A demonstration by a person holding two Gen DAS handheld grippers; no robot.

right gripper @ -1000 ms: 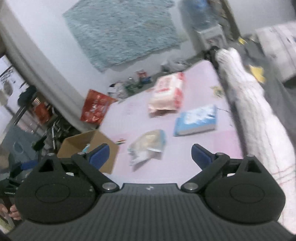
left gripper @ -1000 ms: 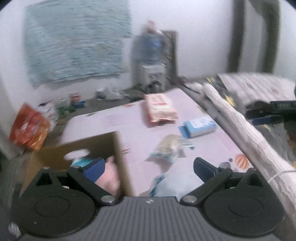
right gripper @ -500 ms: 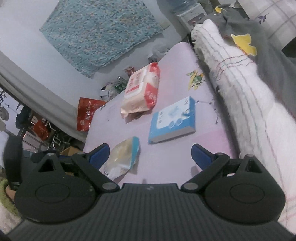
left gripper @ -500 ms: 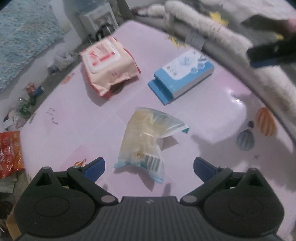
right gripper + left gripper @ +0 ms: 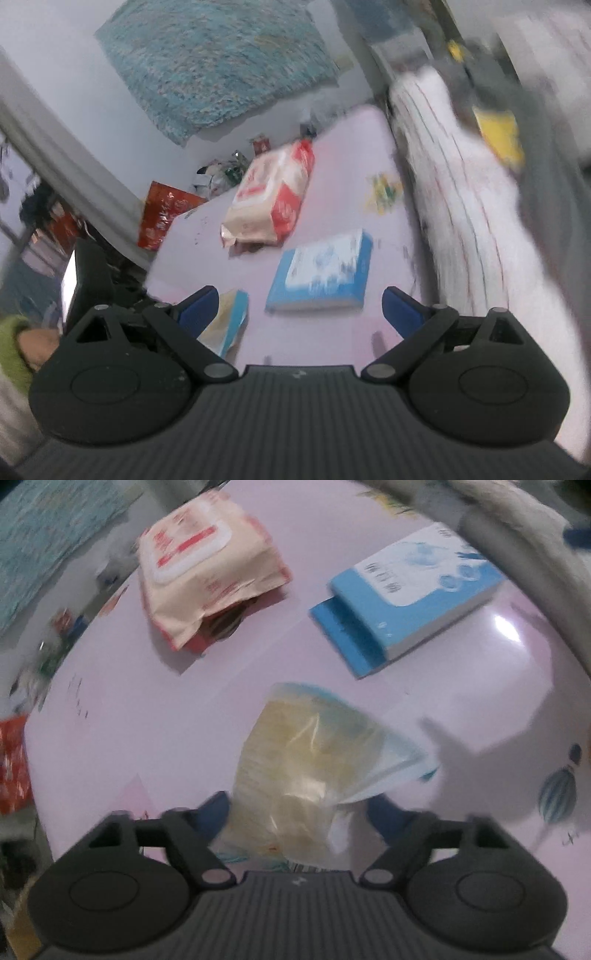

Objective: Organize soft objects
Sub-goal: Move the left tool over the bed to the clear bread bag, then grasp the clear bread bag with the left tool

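Note:
A clear plastic bag of yellowish stuff (image 5: 306, 771) lies on the pink table (image 5: 166, 716). My left gripper (image 5: 295, 812) is open, its blue fingertips on either side of the bag's near end. A red and cream wipes pack (image 5: 207, 565) and a blue tissue pack (image 5: 406, 594) lie beyond. My right gripper (image 5: 301, 306) is open and empty above the table, with the blue tissue pack (image 5: 321, 273) ahead, the wipes pack (image 5: 273, 195) farther off and the bag (image 5: 227, 325) by its left finger.
A white fluffy blanket (image 5: 472, 221) runs along the table's right edge. A red snack bag (image 5: 162, 214) and small clutter sit on the floor past the far left edge. A teal rug (image 5: 221, 59) hangs on the wall.
My left gripper has swung from the cardboard box to the table and come down over the plastic bag, which now sits between its fingers. My right gripper has shifted slightly.

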